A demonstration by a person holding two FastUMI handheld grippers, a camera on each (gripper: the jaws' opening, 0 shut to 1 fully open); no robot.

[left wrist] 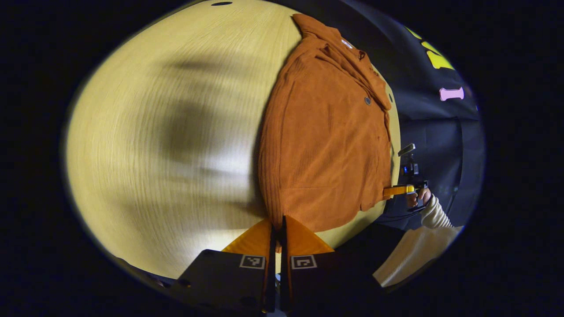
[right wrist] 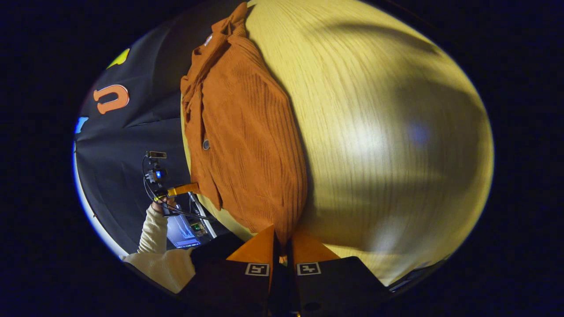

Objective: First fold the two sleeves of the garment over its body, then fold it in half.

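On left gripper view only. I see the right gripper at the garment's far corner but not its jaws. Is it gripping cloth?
Observer: Yes. In the right gripper view, the right gripper has its fingers together, pinching the edge of the orange garment.
Operator: How does my left one look from there?
Observer: The left gripper meets the other near corner at the edge of the table. A hand in a pale sleeve holds it.
Operator: Anything under that hand?
Observer: A lit screen, below table level.
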